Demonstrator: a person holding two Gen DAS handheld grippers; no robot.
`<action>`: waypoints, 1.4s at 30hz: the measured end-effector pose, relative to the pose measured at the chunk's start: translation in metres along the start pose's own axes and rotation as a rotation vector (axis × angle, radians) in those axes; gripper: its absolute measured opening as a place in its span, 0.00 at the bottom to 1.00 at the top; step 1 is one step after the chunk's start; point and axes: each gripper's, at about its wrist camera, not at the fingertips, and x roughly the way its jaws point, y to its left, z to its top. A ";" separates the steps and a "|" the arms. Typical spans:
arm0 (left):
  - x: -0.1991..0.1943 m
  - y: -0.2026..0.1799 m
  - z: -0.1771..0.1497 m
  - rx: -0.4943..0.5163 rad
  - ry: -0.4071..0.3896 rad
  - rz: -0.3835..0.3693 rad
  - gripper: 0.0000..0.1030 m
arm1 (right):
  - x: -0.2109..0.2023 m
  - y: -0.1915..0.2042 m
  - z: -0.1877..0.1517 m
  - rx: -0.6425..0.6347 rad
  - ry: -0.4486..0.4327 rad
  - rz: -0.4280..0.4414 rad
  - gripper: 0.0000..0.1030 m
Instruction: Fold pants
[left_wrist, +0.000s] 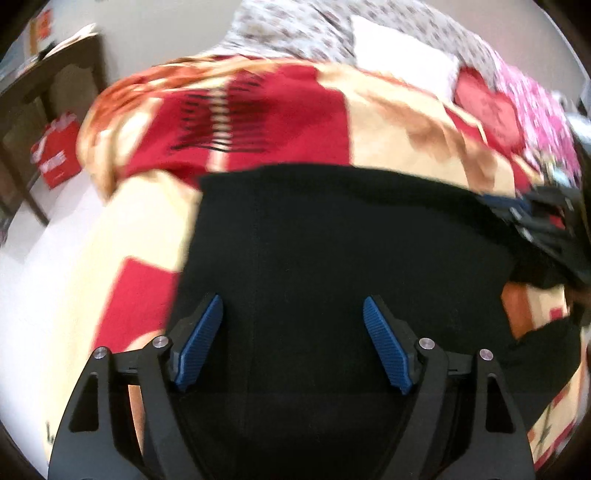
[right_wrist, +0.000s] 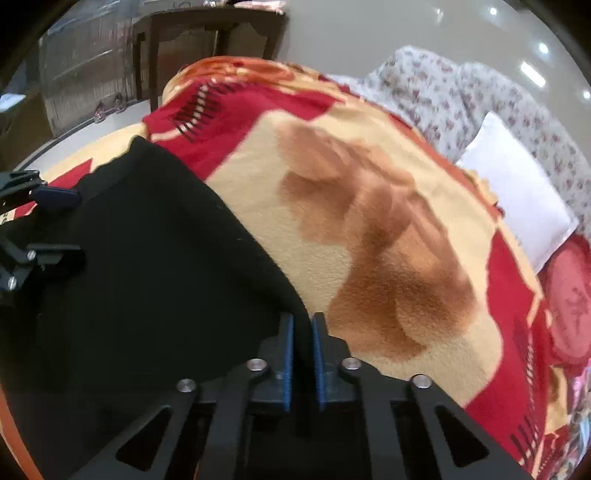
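Black pants (left_wrist: 332, 240) lie spread on a red and cream blanket (left_wrist: 388, 118) on a bed. My left gripper (left_wrist: 293, 306) is open, its blue pads (left_wrist: 201, 339) wide apart just above the black cloth. My right gripper (right_wrist: 303, 325) is shut on the edge of the pants (right_wrist: 147, 240), with black fabric pinched between its pads. The left gripper shows at the left edge of the right wrist view (right_wrist: 55, 225), over the pants. The right gripper shows at the right edge of the left wrist view (left_wrist: 543, 218).
A white pillow (right_wrist: 517, 203) and a floral sheet (right_wrist: 461, 92) lie at the head of the bed. A red cushion (right_wrist: 569, 295) sits beside the pillow. A dark wooden table (right_wrist: 207, 44) stands past the bed. A red bag (left_wrist: 59, 155) sits on the floor.
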 end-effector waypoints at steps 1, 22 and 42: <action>-0.010 0.006 -0.001 -0.017 -0.023 0.014 0.77 | -0.017 0.004 -0.003 0.018 -0.030 0.006 0.06; -0.103 0.057 -0.045 -0.081 -0.137 0.097 0.77 | -0.134 0.127 -0.124 0.406 -0.195 0.313 0.16; -0.052 0.072 -0.040 -0.193 0.019 -0.104 0.77 | -0.075 0.188 -0.032 0.079 -0.228 0.235 0.05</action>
